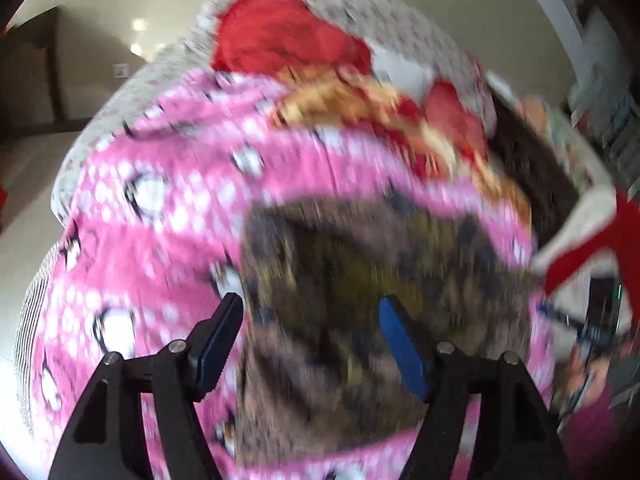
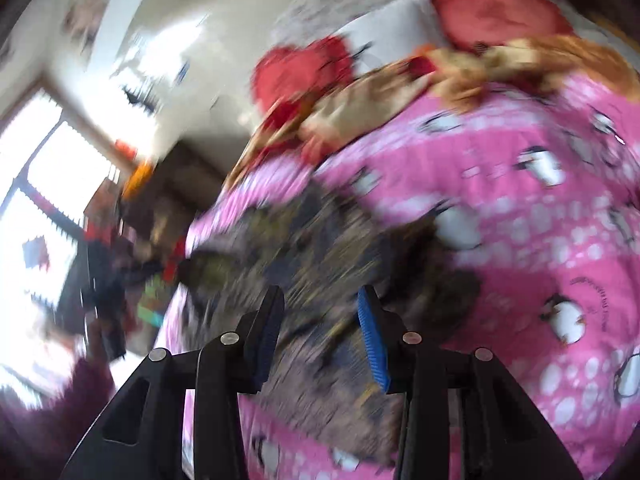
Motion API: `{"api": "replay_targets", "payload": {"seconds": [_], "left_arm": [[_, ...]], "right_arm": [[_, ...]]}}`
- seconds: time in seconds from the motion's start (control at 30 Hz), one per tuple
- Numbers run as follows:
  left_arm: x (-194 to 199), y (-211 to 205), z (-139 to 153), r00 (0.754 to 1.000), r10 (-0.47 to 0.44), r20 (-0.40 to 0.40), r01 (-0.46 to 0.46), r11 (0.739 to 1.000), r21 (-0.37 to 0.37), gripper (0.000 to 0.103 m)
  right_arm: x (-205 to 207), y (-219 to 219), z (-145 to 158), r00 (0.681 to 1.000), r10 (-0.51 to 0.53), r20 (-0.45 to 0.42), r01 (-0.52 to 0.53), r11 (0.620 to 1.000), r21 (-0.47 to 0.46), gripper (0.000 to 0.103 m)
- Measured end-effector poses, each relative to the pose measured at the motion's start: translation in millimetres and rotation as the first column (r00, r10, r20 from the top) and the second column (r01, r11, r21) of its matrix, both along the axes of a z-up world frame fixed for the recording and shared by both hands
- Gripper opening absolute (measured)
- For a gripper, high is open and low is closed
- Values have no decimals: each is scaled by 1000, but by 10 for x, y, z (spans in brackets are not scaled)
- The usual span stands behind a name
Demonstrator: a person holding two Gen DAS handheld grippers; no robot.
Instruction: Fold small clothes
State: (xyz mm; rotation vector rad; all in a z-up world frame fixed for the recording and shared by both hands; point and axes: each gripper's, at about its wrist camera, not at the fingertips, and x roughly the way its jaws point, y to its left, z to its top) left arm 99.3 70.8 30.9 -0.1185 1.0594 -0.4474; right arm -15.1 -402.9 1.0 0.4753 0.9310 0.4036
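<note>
Motion-blurred brown garment [image 1: 360, 280] on pink blanket [image 1: 160, 220]

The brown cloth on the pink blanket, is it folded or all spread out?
Cannot tell: the brown cloth lies bunched on the pink blanket, too blurred.

Bare pink blanket [image 2: 520, 216] beside the brown garment [image 2: 320, 264]; heaped red and orange clothes [image 2: 360, 92] beyond.
</note>
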Motion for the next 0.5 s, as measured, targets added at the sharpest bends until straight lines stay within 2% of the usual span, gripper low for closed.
{"api": "replay_targets", "payload": {"seconds": [0.07, 0.17, 0.2, 0.3, 0.37, 0.43, 0.5], "left_arm": [[-126, -97, -172, 998, -40, -57, 44, 997, 59, 74], [-115, -280, -441, 988, -74, -137, 92, 988, 125, 74], [-80, -325, -479, 987, -79, -143, 99, 985, 141, 73], [240, -494, -432, 992, -76, -105, 91, 985, 146, 73], [516, -483, -297, 998, -20, -52, 26, 993, 113, 73], [792, -338, -137, 997, 78, -24, -78, 997, 11, 73], [904, -160, -29, 987, 157, -16, -158, 985, -72, 73]], "right_arm": [[69, 253, -138, 997, 63, -51, -66, 996, -64, 34], [315, 475, -352, 990, 81, -119, -106, 969, -224, 33], [401, 480, -370, 990, 70, -122, -99, 965, -241, 31], [797, 374, -224, 999, -5, -50, -8, 969, -247, 31], [1052, 259, -145, 997, -80, -11, 75, 967, -245, 31], [1264, 138, -39, 985, -173, 19, 173, 959, -226, 31], [1301, 107, 57, 977, -209, 45, 213, 955, -208, 31]]}}
